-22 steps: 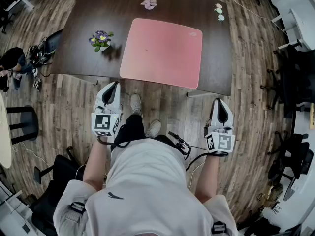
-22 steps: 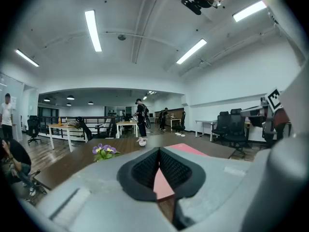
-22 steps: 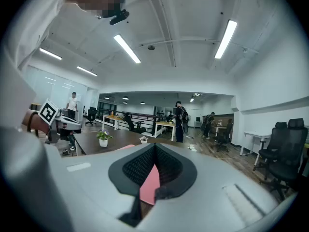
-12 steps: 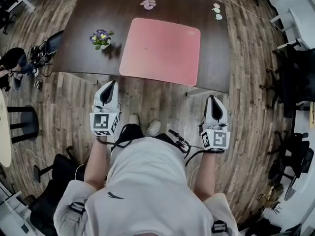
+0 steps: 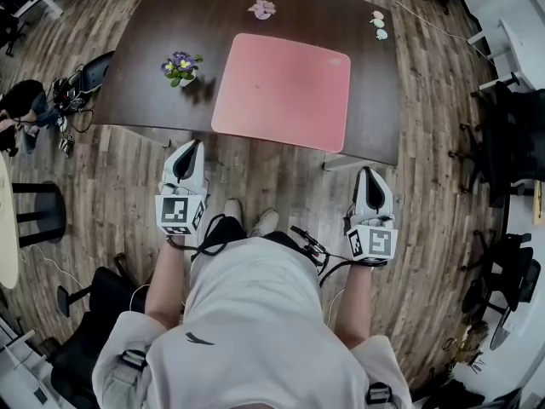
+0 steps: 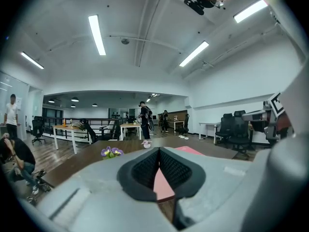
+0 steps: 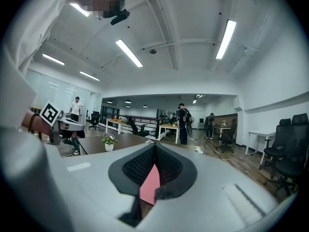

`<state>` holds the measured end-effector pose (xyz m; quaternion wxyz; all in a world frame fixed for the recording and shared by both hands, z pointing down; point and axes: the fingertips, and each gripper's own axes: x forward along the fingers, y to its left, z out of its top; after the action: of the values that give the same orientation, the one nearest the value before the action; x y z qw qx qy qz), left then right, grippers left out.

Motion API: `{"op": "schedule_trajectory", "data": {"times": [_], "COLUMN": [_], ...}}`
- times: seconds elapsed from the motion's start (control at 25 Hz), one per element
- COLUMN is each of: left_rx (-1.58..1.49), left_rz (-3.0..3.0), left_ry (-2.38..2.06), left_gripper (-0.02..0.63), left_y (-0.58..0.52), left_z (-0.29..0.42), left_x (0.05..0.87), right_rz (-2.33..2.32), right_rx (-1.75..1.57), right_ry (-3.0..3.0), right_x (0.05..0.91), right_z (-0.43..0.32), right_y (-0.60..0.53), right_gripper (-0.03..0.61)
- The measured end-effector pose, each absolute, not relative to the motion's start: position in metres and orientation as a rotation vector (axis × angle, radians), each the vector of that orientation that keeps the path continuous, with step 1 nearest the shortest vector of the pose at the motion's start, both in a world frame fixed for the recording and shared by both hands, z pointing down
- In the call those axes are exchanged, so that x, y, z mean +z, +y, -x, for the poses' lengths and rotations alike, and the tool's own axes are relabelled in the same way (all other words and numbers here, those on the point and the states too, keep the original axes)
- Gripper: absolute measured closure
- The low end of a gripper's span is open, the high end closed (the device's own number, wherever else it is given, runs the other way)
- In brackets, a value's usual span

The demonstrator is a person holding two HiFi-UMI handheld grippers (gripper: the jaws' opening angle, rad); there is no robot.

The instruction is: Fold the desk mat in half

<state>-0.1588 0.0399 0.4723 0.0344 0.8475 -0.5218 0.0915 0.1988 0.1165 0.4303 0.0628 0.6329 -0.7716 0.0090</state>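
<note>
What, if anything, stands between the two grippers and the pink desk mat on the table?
Nothing visible does. The left gripper and right gripper are held short of the table's near edge, in front of the desk mat. The potted flowers stand left of the mat, apart from it.

Plain pink desk mat ahead of fingers, on dk brown table. White-grey left gripper & right gripper; blk dimpled pads, b/w square-pattern cubes. Purple flowers, green lvs, beyond left fingers.
</note>
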Motion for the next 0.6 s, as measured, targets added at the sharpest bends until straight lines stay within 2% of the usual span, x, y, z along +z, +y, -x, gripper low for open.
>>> {"op": "schedule_trajectory", "data": {"times": [0.6], "left_rx": [0.26], "left_rz": [-2.628], "left_ry": [-1.561], "left_gripper": [0.606], "left_y": [0.026], "left_z": [0.183], "left_x": [0.475], "right_rz": [-1.933], "right_rx": [0.038], "right_ry": [-2.286], "right_x": [0.436], "right_z": [-0.172], "right_y": [0.104], "right_gripper": [0.575]}}
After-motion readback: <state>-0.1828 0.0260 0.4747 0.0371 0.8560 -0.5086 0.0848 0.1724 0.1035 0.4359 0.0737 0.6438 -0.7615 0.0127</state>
